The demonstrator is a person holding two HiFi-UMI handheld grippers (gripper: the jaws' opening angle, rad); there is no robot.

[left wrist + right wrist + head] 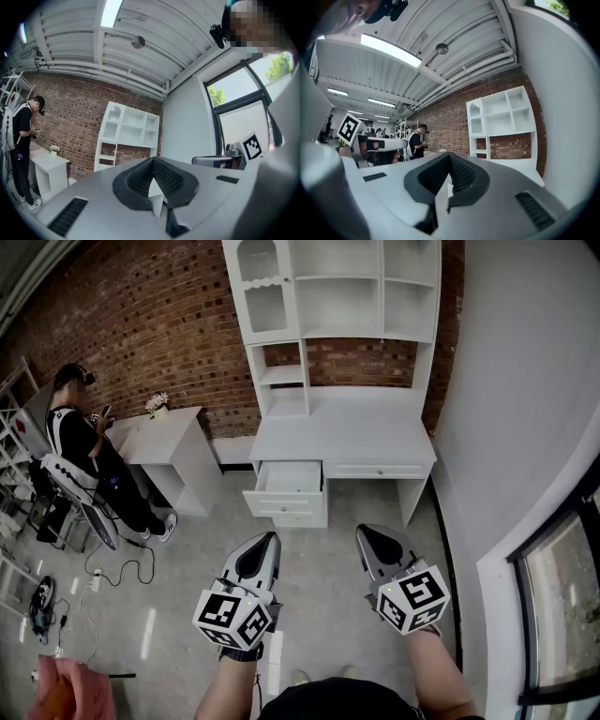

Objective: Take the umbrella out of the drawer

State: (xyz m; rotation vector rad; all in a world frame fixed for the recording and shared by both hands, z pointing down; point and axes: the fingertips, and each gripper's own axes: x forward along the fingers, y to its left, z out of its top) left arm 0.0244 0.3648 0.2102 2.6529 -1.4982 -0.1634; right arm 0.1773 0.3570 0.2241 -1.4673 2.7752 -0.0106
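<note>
A white desk (342, 439) with a shelf hutch (328, 287) stands against the brick wall. Its top left drawer (289, 477) is pulled open; what I see of its inside is pale, and no umbrella shows in any view. My left gripper (270, 538) and right gripper (364, 532) hover side by side over the floor, well short of the desk and pointing at it. Both are shut with nothing between the jaws. The left gripper (153, 161) looks toward the hutch (129, 133). The right gripper (450, 155) also faces the hutch (501, 117).
A person (89, 460) stands at the left beside a small white table (164, 446) that carries a flower pot (157, 405). A chair (80, 493) and cables (103, 573) lie near them. A grey wall (506, 409) and a window (567, 606) close the right side. Pink cloth (70, 690) is at bottom left.
</note>
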